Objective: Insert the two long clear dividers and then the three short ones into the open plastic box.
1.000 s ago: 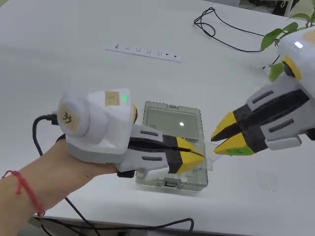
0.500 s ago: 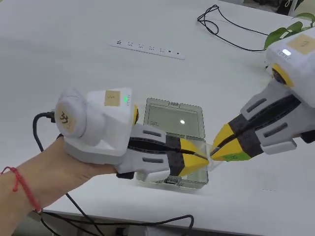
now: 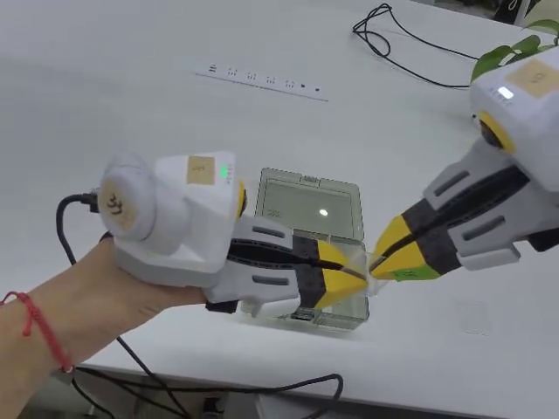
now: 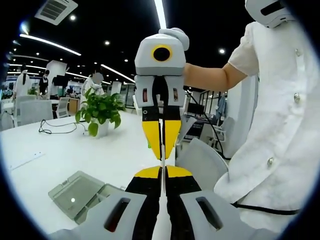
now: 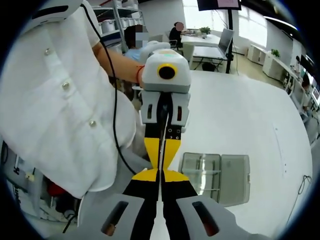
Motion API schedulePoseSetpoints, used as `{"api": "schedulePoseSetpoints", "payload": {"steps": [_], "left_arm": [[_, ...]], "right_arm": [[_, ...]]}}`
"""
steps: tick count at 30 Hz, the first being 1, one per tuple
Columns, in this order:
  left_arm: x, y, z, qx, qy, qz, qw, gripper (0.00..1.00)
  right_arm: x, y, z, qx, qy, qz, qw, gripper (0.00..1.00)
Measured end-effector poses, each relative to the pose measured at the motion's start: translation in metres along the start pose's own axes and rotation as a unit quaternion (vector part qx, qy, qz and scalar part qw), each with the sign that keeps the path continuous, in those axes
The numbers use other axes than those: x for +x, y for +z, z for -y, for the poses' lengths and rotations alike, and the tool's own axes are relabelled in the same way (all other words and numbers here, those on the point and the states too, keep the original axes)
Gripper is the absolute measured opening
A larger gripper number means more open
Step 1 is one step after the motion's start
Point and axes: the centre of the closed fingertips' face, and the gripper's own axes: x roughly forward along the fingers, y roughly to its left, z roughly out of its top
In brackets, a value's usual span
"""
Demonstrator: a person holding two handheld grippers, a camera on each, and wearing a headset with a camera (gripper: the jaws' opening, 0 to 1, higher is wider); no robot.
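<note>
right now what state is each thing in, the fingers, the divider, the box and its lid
left gripper: fingers shut on the clear divider
right gripper: fingers shut on the same divider, tip to tip with the left
clear divider: pinched between both grippers, held over the box
plastic box: open, standing on the table
lid: swung back, lying flat behind the box

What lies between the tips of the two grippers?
A thin clear divider, seen edge-on in the left gripper view. The left gripper and the right gripper each pinch one end, above the open plastic box.
</note>
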Motion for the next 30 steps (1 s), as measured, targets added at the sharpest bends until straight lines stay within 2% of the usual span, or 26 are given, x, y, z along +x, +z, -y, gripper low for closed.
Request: {"api": "schedulePoseSetpoints", "payload": {"steps": [5, 14, 18, 23, 30], "left_arm": [[0.000, -0.004, 0.001, -0.001, 0.002, -0.006, 1.0000, 0.01], [-0.006, -0.008, -0.004, -0.007, 0.018, -0.009, 0.9998, 0.09], [-0.009, -0.016, -0.007, -0.007, 0.027, -0.023, 0.9994, 0.12], [-0.016, -0.019, -0.012, -0.012, 0.043, -0.023, 0.9988, 0.18], [-0.026, -0.027, -0.021, -0.018, 0.067, -0.034, 0.9970, 0.26]], "right_arm": [[0.001, -0.001, 0.001, -0.002, -0.003, -0.003, 1.0000, 0.03], [0.002, 0.001, 0.005, 0.000, -0.010, -0.002, 0.9999, 0.03], [0.003, 0.000, 0.005, -0.002, -0.014, -0.006, 0.9999, 0.03], [0.002, -0.002, 0.009, 0.000, -0.023, -0.007, 0.9997, 0.03], [0.001, -0.004, 0.016, 0.006, -0.037, -0.009, 0.9993, 0.03]]}}
